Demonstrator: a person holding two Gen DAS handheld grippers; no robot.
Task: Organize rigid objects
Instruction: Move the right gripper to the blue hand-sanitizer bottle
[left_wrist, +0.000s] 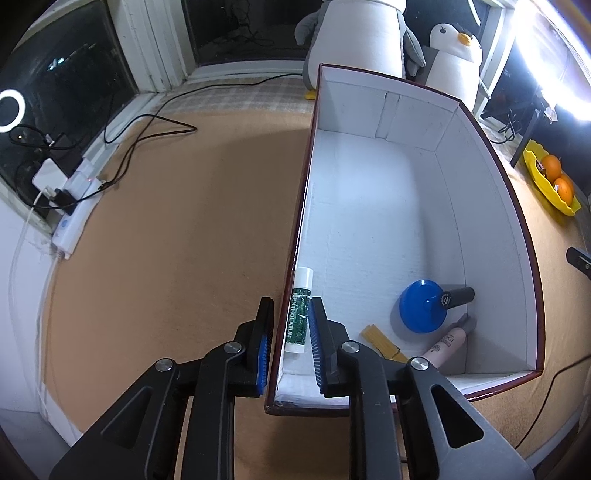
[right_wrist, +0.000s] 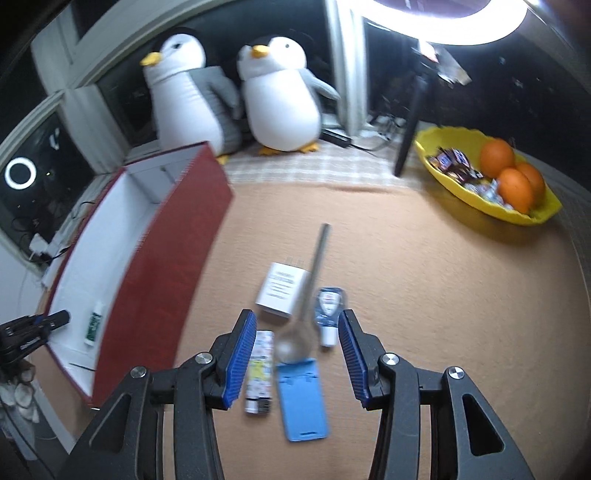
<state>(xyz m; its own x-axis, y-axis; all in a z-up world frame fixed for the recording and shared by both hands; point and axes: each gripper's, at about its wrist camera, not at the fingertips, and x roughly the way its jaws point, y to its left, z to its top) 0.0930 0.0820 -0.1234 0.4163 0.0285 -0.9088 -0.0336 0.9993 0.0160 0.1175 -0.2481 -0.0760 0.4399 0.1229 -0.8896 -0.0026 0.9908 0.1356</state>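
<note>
While my left gripper (left_wrist: 291, 332) straddles the near-left wall of the red box (left_wrist: 532, 258), jaws slightly parted and gripping nothing, the lip balm tube (left_wrist: 300, 310) lies inside along that wall, just beside the inner pad. My right gripper (right_wrist: 297, 354), about half open and empty, hangs over the tan cloth (right_wrist: 443, 295) right of the box, where the spoon (right_wrist: 295, 343) lies bowl-first between its jaws, handle pointing away, so it's nearer. 2 plush penguins (right_wrist: 280, 92) sit beyond the box.
</note>
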